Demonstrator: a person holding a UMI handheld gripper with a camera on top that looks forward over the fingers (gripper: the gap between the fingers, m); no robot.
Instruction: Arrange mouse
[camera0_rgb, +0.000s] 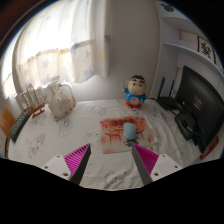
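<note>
At the left edge of the desk (60, 140) stands a chair (12, 128), its back just touching the cloth that covers the top, and near it, toward the far left corner, a small wooden rack (35, 105) and a pale bag (62, 100) sit close together — pushed back, it seems, to leave the middle free for work. Behind them curtains (60, 45) hang over a bright window.

Toward the middle of the desk lies an orange mat (122, 128), and on it the mouse (128, 132), a small bluish thing, hard to make out in detail. The mat looks like the place meant for it, so the job may be a matter of squaring it up rather than carrying it far. Beyond the mat, near the far edge, a doll (135, 90) in red and blue sits upright facing the room.

The gripper (113, 161) hangs low over the near edge, its fingers (76, 160) spread wide with nothing between them — the mouse is just ahead of them, not yet reached. Held so, the opening is lined up roughly on the mat, which I take as readiness to go forward and close on the mouse.

At the right edge a dark monitor (198, 100) stands with cables (185, 122) at its foot.
</note>
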